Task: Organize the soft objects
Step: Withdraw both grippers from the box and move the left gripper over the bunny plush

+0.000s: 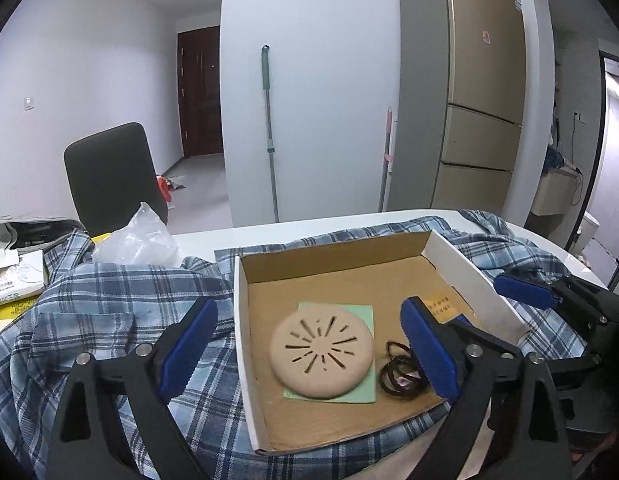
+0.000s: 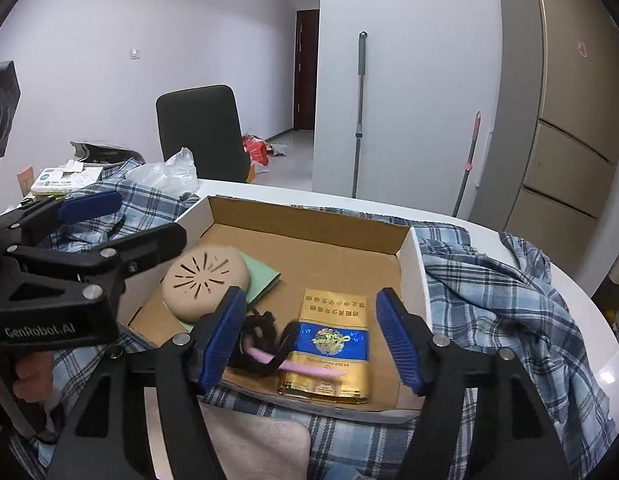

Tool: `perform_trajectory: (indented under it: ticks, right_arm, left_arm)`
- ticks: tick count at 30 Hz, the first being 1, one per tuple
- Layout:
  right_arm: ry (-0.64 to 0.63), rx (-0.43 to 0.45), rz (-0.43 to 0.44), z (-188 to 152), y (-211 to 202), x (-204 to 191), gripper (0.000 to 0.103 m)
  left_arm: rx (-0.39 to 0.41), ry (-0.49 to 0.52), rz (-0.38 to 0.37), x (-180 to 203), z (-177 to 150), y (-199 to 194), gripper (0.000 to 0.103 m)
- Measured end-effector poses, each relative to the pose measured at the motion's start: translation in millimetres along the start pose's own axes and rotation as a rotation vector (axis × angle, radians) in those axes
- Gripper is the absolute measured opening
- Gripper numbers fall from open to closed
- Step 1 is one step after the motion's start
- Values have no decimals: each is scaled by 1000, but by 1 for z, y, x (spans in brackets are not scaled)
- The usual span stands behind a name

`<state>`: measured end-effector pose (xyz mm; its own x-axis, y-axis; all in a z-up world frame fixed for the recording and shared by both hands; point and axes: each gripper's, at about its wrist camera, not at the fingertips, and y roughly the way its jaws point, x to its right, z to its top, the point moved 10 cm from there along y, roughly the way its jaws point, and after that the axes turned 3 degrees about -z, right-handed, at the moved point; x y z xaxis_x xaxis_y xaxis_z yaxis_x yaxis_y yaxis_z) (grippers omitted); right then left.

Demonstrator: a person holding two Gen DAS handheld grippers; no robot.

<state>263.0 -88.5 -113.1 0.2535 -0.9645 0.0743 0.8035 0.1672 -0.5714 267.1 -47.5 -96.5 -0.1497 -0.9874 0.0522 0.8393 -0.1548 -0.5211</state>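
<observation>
Ties (image 2: 261,332) in a black tangle on the box (image 2: 413,264) floor, inside the right gripper (image 2: 309,300) span, hard against its left finger and well off its right one. Apart from both pads; nothing pinched. Pink strip (image 2: 309,368) trailing out of the tangle, long axis running left to right across the gap, crossing onto the gold and blue pack (image 2: 333,344) that fills the rest of the span. Right fingers spread wide, pointing down and forward over the near box edge.

Further left, beyond that left finger: round beige pad (image 1: 323,352) flat on a green sheet (image 1: 361,312), centred in the left gripper (image 1: 309,308) span. Left fingers also wide apart and empty, straddling the box's left wall: left one outside over the plaid shirt (image 1: 109,300), right one inside, just beside the ties.

Probably nothing left to move among the box's contents; shirt spread under and around the box, reaching past the outer finger of each gripper, likely next. For its left bunch, left gripper nearer; for the right-hand folds, right gripper nearer. For the ties themselves, right gripper nearer, needing only a small shift leftward to centre them.
</observation>
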Motion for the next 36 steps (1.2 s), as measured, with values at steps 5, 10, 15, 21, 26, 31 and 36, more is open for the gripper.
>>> perform_trajectory:
  ticks: [5,10,15,21,26,31,36]
  right_arm:
    - [51,13,5,12,-10,12,67]
    - [98,87,-52,36,-40,32,67]
    - [113,132,-33,54,-73,40,67]
    - [67,155,-29,46,-107,38,67]
    - [85,188,-73,25,-132,43,67]
    - [62,176,-58,3,-145,38,67]
    - [47,174,-57,-17,-149,33,67]
  left_arm:
    - [50,-29,8,-6,12,-19,94]
    - [128,-30,40,-8,30,-48,94]
    - [148,-33,26,-8,36,-75,94]
    - [179,3,66,-11,33,-117,94]
    - [140,3,21,-9,11,-137,94]
    - [118,47,33,-5,-19,-152,94]
    - [61,22,1,-6,-44,-151,94]
